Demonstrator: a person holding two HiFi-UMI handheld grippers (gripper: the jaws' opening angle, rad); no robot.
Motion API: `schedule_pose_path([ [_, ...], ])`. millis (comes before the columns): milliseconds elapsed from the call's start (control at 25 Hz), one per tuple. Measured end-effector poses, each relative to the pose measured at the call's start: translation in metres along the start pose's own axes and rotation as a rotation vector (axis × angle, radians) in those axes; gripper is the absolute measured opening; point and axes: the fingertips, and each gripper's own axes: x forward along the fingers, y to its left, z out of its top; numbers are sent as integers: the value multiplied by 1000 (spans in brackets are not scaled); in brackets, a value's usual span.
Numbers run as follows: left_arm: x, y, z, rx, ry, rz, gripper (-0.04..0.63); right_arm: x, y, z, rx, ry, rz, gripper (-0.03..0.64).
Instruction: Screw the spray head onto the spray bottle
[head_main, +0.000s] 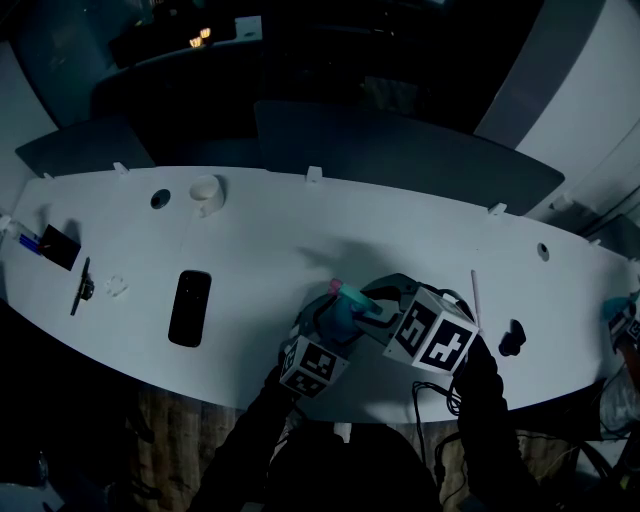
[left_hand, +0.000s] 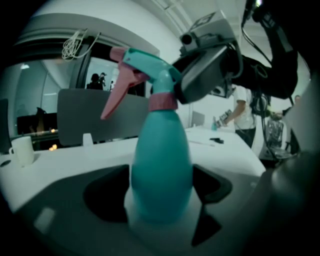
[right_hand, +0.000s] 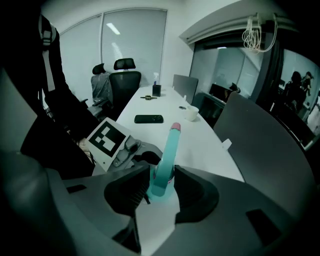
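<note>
Spray bottle (left_hand: 161, 165) stands upright near the front edge of the white table (head_main: 250, 250), and we grip its teal body between the widely spread jaws of our left gripper (left_hand: 160, 194). Our right gripper (right_hand: 162, 186) has its jaws pressed narrowly on the spray head (right_hand: 164, 167) (pink trigger and collar), which sits atop the neck.

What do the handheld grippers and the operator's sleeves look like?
The left gripper and right gripper have grey bodies with dark fingers. Each carries a white cube with black square markers. Black cables trail off the right one. Sleeves are black.
</note>
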Motion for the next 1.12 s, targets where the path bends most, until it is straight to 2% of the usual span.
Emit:
schedule_pose_path([
  [280, -8, 5, 6, -12, -24, 4, 397, -19, -8, 10, 9, -84, -62, 137],
  [360, -14, 7, 8, -11, -23, 6, 397, -26, -9, 13, 17, -117, -81, 160],
  [520, -31, 17, 6, 0, -15, 40, 397, -43, -13, 21, 29, -193, -151, 158],
  [640, -49, 28, 8, -16, -39, 75, 397, -55, -13, 23, 59, -257, -190, 158],
  [680, -55, 31, 11, -25, -55, 84, 396, -59, -14, 23, 74, -277, -212, 147],
  [720, -60, 33, 13, -36, -72, 90, 390, -62, -16, 22, 92, -299, -240, 68],
  [760, -65, 34, 16, -46, -87, 98, 380, -65, -17, 22, 112, -321, -265, 17],
  [800, -70, 36, 17, -51, -97, 109, 361, -67, -18, 20, 129, -339, -283, 5],
  [880, -81, 40, 18, -40, -109, 154, 265, -66, -16, 17, 151, -363, -313, 5],
  [1000, -99, 48, 30, -37, -169, 266, 17, -64, -13, 13, 192, -403, -385, 5],
  [1120, -118, 48, 49, -26, -235, 346, 5, -69, -12, 15, 228, -470, -489, 5],
])
